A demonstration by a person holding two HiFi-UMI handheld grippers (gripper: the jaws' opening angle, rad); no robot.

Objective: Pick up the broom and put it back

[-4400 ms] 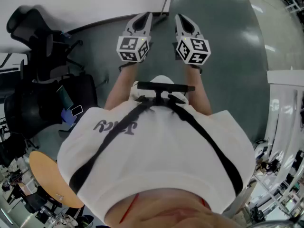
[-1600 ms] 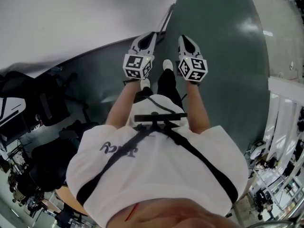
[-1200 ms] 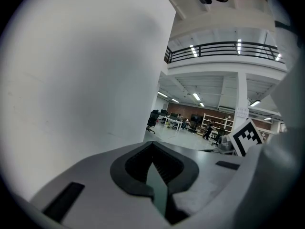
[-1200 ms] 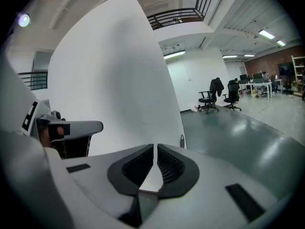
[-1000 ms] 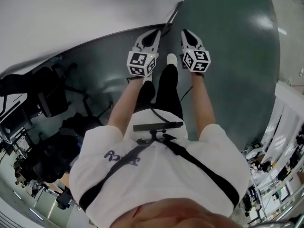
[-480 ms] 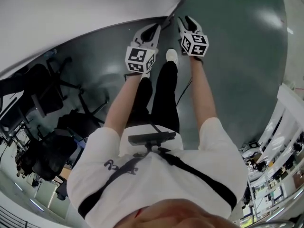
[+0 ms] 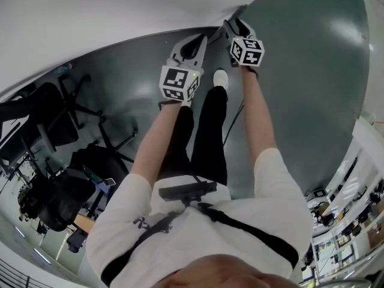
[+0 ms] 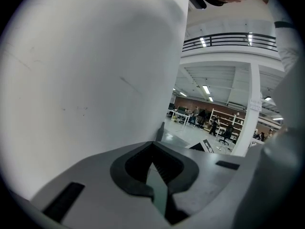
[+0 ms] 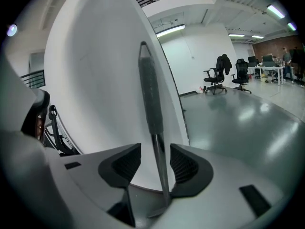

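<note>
By the white wall (image 9: 90,80), the right gripper (image 9: 155,162) is opening its jaws wide around the broom handle (image 9: 150,97), which is standing against that wall. The left gripper (image 8: 153,157) is keeping its jaws together, empty.

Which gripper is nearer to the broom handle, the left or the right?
Right. The broom handle stands between the opening fingers of the right gripper, unclamped; the left gripper, shut, is to its left.
</note>
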